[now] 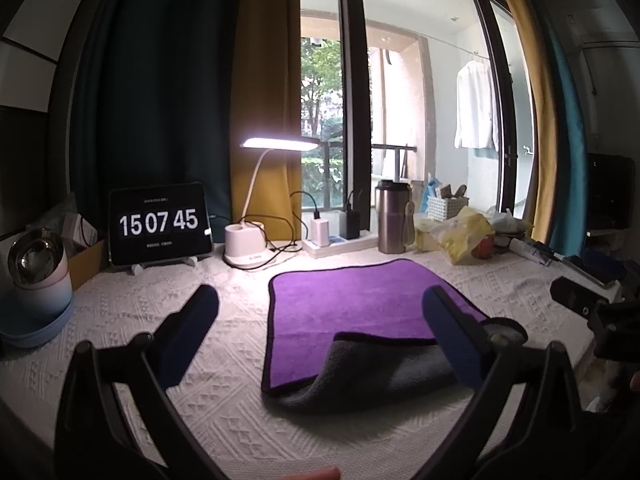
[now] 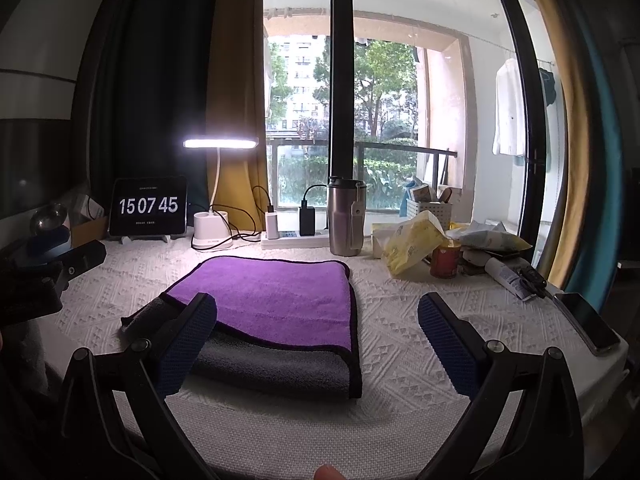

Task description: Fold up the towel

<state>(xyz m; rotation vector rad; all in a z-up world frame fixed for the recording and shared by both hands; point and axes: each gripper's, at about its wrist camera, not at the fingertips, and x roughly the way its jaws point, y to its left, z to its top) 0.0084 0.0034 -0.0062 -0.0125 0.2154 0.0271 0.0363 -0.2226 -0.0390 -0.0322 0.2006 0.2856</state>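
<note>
Item: purple towel (image 1: 360, 304), grey underside, lying centre frame on my white-clothed worktop (image 1: 160, 320), near edge turned back. Left claw (image 1: 320, 312) spread wide, empty, above it; right claw (image 2: 318, 316) likewise gaping, holding nothing. Behind, at upper left: lit lamp (image 2: 219, 144), clock tablet (image 2: 149, 206)

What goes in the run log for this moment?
towel: near edge flipped, grey up | left gripper: open | right gripper: open | fold: unfinished
</note>
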